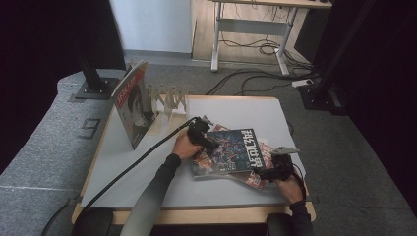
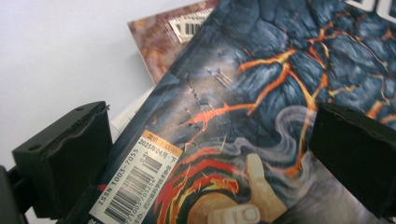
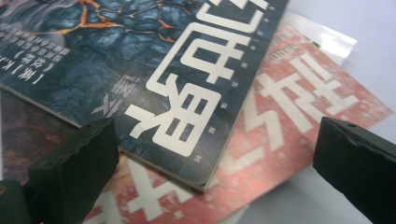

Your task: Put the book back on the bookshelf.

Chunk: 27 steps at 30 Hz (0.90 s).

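My left gripper [image 1: 206,140] jaws wide open over dark lava-cover magazine [image 1: 231,150]; my right gripper [image 1: 269,172] jaws wide open, holding nothing, over its corner atop red magazine [image 3: 299,116], white worktop [image 1: 147,167].

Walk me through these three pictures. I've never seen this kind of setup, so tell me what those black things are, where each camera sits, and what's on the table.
A person sits at a table and holds a hand-held tool in each hand: a gripper with two black jaws. The high view looks down from above; the left gripper and the right gripper both reach a small pile of magazines. The other two pictures come from cameras riding on the grippers, looking along their jaws.

The left gripper has its jaws spread over the dark top magazine, near its barcode corner. The right gripper is open too, over that magazine's corner and the red magazine beneath. Nothing is held yet. At the back, another magazine stands in a pale rack.
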### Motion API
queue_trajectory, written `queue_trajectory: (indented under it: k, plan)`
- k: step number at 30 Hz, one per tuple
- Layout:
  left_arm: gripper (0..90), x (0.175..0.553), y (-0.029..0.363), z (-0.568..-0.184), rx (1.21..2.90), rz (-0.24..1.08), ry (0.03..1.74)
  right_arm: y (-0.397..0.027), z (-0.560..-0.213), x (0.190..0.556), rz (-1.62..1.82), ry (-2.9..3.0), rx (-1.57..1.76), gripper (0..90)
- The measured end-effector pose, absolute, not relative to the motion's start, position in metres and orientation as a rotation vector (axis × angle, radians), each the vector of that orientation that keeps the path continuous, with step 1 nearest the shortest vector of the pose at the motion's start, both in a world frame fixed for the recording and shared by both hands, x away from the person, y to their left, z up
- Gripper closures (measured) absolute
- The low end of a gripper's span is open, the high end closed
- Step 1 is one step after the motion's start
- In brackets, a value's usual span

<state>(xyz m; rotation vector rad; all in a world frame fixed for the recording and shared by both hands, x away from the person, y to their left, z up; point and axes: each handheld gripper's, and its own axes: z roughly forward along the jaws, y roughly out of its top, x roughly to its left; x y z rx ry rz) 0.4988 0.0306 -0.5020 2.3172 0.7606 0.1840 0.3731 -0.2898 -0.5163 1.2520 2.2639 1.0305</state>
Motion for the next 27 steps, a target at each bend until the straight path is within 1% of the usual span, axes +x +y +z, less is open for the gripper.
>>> queue_trajectory:
  k: [13,27]
  plan:
    - [0.0,0.471,0.042,-0.501,2.352,0.139,0.721,-0.310,-0.516,0.388,0.998,2.205,1.335,0.0]
    - [0.0,0.437,0.053,-0.503,2.347,0.137,0.668,-0.318,-0.514,0.412,0.957,2.160,1.387,0.0]
